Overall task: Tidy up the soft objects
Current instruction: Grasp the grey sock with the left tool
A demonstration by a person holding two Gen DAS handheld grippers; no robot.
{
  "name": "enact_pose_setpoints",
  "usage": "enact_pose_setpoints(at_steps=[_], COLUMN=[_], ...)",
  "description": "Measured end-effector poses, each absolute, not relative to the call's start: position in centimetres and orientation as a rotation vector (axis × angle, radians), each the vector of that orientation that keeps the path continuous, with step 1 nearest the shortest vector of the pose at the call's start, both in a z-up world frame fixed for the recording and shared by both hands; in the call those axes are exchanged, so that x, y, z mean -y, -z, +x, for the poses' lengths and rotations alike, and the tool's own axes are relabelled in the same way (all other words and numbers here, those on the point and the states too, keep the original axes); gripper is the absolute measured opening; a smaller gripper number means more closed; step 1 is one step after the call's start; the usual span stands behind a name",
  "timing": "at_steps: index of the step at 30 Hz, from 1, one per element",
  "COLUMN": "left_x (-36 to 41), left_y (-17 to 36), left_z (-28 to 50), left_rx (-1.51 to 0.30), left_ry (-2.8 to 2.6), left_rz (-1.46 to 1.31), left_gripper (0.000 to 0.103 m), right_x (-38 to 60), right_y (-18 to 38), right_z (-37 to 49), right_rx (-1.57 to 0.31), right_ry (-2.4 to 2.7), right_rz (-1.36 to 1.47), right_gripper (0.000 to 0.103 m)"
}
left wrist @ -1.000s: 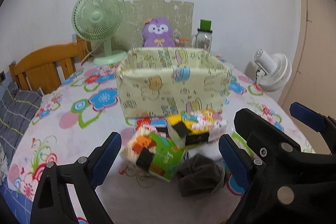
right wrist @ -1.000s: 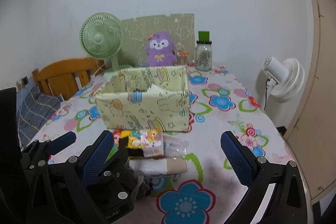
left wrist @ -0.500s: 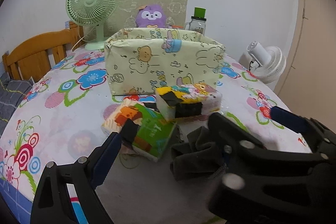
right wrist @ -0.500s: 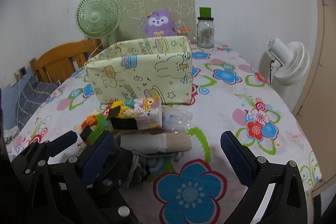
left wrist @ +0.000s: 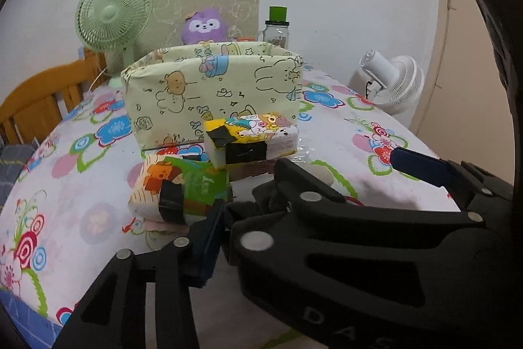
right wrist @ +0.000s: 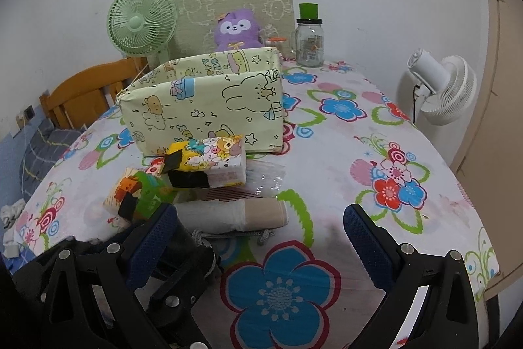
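A flowered tablecloth [right wrist: 376,133] covers the table I work over, with a pale green fabric bin [right wrist: 209,110] standing open-topped at its middle, presumably to receive the soft things. Two taped tissue packs [right wrist: 209,161] and a rolled cloth [right wrist: 235,215] lie just before it. My right gripper [right wrist: 261,247] gapes wide, empty. My left gripper [left wrist: 225,218] looks pinched on something dark; only the right view hints at grey cloth [right wrist: 202,254], mostly hidden.

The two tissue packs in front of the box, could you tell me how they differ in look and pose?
The yellow tissue pack shows cartoon animals and sits raised on other items near the fabric box; the green tissue pack shows an orange figure and lies lower, tilted, nearer the grippers. Both are soft and carry black tape patches.
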State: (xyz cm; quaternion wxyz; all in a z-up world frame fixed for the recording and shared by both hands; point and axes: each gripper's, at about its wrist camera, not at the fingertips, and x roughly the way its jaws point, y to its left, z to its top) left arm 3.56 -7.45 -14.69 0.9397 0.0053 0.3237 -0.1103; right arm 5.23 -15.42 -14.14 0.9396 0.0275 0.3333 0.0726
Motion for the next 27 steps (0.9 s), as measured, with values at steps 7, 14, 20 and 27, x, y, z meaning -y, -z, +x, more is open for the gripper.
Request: enact_pose_setpoints(at_steps=[7, 14, 20, 27], left_x=[6.0, 2.1, 2.6, 2.9], left_y=[14.1, 14.3, 14.7, 15.1], left_z=[4.1, 6.0, 6.0, 6.2], left_rx=[-0.664, -0.699, -0.672, -0.658], left_ry=[0.178, 0.084, 0.075, 0.073], left_rz=[0.015, -0.057, -0.016, 0.014], left_gripper=[0.038, 0.038, 0.039, 0.04], right_x=[15.1, 13.8, 13.0, 12.4], right_y=[14.0, 14.2, 14.9, 15.9], right_z=[5.6, 6.9, 8.2, 9.3], right_rx=[-0.683, -0.708, -0.739, -0.779], right_ry=[-0.164, -0.182, -0.191, -0.226], right_rz=[0.069, 0.063, 0.06, 0.079], right_gripper=[0.103, 0.102, 0.095, 0.076])
